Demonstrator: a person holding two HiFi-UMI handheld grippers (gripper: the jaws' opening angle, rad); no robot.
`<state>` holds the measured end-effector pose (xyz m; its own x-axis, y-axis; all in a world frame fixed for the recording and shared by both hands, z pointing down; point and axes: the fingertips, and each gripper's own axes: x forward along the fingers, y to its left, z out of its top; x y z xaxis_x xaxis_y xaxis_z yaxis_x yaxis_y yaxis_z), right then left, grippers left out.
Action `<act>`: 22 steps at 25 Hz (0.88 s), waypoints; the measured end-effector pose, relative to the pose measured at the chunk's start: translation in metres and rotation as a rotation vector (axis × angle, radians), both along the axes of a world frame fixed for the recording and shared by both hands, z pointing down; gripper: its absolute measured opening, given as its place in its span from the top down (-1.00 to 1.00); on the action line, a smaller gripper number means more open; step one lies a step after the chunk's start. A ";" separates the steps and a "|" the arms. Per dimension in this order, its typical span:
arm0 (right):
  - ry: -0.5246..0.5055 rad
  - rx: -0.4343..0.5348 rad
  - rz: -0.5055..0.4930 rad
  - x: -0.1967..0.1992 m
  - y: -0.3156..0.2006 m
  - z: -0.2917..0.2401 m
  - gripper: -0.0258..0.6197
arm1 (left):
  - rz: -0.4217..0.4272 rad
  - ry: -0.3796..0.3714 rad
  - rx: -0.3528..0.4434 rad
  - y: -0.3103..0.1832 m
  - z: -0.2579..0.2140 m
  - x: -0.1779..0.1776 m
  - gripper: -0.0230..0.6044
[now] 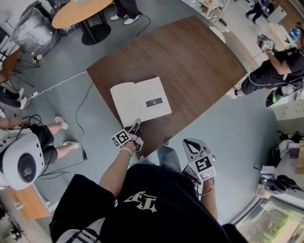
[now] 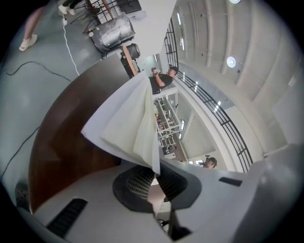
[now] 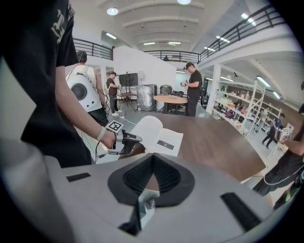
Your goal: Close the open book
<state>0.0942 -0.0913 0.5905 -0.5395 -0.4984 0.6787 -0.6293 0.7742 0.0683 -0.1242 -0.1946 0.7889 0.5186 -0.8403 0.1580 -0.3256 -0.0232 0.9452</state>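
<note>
The open book [image 1: 141,100] lies with white pages up near the front edge of the dark brown table [image 1: 190,57]. My left gripper [image 1: 136,126] is at the book's near edge, shut on the edge of its left-hand leaves. In the left gripper view those leaves [image 2: 128,124] fan up from between the jaws of the left gripper [image 2: 154,173], off the table [image 2: 61,137]. The right gripper view shows the left page [image 3: 147,127] curled up beside the left gripper [image 3: 129,139]. My right gripper [image 1: 189,142] hangs off the table's near corner, shut and holding nothing [image 3: 152,163].
A person [image 1: 275,71] stands past the table's right corner and another [image 1: 33,133] sits on the left by a white rounded device [image 1: 21,161]. A cable [image 1: 80,107] trails on the grey floor. A round wooden table [image 1: 80,12] stands at the far left.
</note>
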 end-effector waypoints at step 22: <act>-0.013 -0.001 -0.014 -0.014 0.005 0.001 0.96 | 0.273 -0.502 0.052 -0.008 -0.015 0.025 0.88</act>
<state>0.0799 -0.0867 0.5919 -0.5551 -0.4895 0.6725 -0.6189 0.7832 0.0593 -0.0993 -0.2024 0.7739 0.5899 -0.6996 0.4032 -0.7099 -0.2114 0.6719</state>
